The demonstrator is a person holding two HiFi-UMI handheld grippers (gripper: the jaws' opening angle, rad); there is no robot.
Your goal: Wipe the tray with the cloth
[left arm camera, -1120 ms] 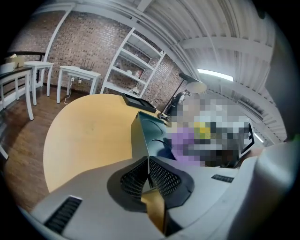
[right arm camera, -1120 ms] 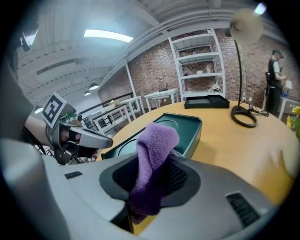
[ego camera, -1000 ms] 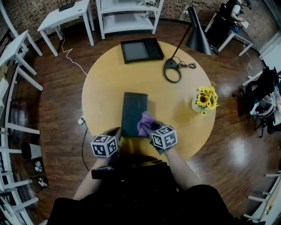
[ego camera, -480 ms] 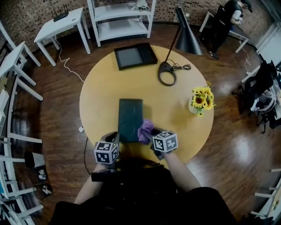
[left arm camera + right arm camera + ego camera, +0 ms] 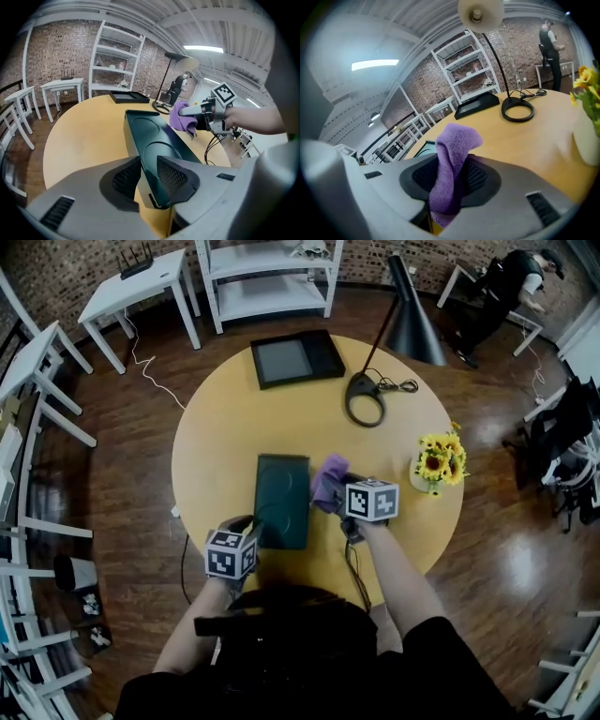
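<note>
The round counter (image 5: 234,427) carries the dark tray (image 5: 283,488) lengthwise in front of me. Its near end sits between my left tongs (image 5: 149,174), whose jaws have just been opening and stand a little apart, pads off its walls. It looks stiff, light and slick, so I judge it will skid under wiping unless that near rim is pinched. The purple cloth (image 5: 452,154), soft and limp, hangs just right of the tray, clamped at its fold in my right tongs (image 5: 449,180).
</note>
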